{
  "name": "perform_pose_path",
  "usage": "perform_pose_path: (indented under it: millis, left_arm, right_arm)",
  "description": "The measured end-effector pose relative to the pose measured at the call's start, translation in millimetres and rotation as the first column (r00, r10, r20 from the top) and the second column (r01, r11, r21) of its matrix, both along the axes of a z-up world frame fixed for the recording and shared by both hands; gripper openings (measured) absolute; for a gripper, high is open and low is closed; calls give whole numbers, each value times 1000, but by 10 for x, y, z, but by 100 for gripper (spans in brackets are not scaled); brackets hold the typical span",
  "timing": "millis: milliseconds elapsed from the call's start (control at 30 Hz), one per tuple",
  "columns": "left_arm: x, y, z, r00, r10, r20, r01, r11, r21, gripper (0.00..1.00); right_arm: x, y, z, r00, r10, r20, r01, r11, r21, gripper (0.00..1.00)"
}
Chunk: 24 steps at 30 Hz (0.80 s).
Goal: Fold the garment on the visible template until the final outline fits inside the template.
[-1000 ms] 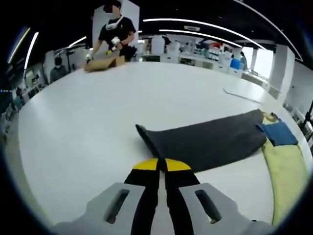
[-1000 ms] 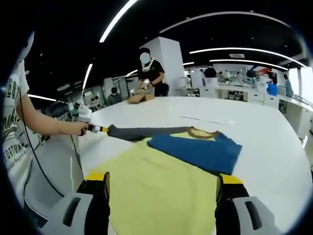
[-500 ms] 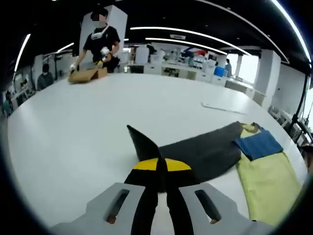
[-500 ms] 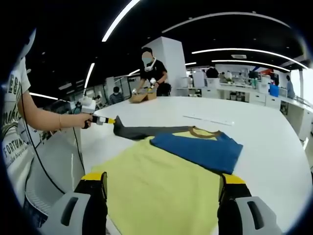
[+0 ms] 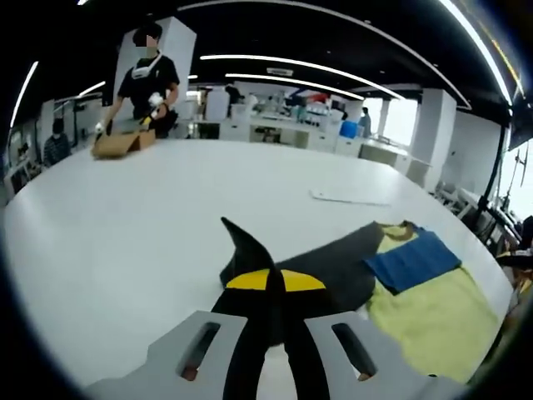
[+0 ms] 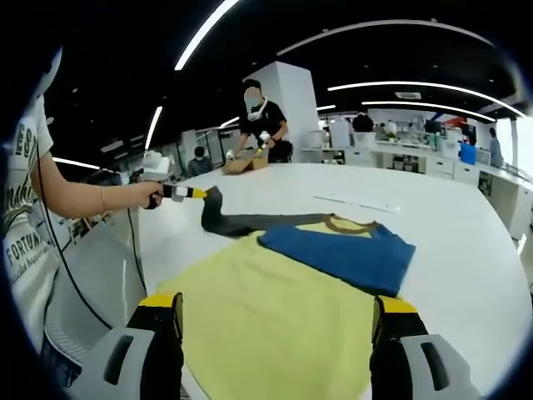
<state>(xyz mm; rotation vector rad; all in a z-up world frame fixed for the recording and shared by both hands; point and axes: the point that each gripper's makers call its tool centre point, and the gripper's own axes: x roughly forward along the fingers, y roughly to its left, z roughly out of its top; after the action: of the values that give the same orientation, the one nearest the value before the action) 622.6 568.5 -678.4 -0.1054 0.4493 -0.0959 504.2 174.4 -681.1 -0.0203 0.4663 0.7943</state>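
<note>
Two grippers are at work on one garment. The left gripper [image 5: 272, 287] has its jaws pressed together on the end of the dark grey sleeve [image 5: 312, 262], pinching the cloth so a point of it stands up past the yellow tips. Over the last second that sleeve has gone from lying stretched out flat on the white table [image 5: 125, 225] to being lifted and carried inward, bunching toward the body of the garment [image 6: 283, 321]; I judge the sleeve fold is under way and not yet laid down. The right gripper [image 6: 275, 310] hangs with its jaws spread wide over the near yellow hem, holding nothing.

From the right gripper view, the left gripper [image 6: 185, 192] appears from the side in the person's hand [image 6: 148, 194], with the sleeve [image 6: 241, 222] hanging from it in a raised loop above the table [image 6: 450, 225]; the brown collar [image 6: 346, 223] and the blue sleeve [image 6: 337, 257] already folded across the yellow chest are also plain there. The left gripper view adds the far side: a person [image 5: 143, 83] working on a brown item [image 5: 121, 143] across the table. No template outline can be made out in either view.
</note>
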Motion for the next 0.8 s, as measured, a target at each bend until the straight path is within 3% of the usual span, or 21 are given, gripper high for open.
perform_pose_path:
  millis: [533, 800]
  left_arm:
    - [271, -579, 91, 988, -156, 8, 156, 988, 8, 0]
    - [361, -828, 146, 980, -198, 18, 198, 980, 6, 0]
  right_arm:
    - [-13, -10, -14, 1000, -2, -1, 2, 1000, 0, 92]
    - [-28, -8, -31, 1000, -4, -6, 4, 1000, 0, 92]
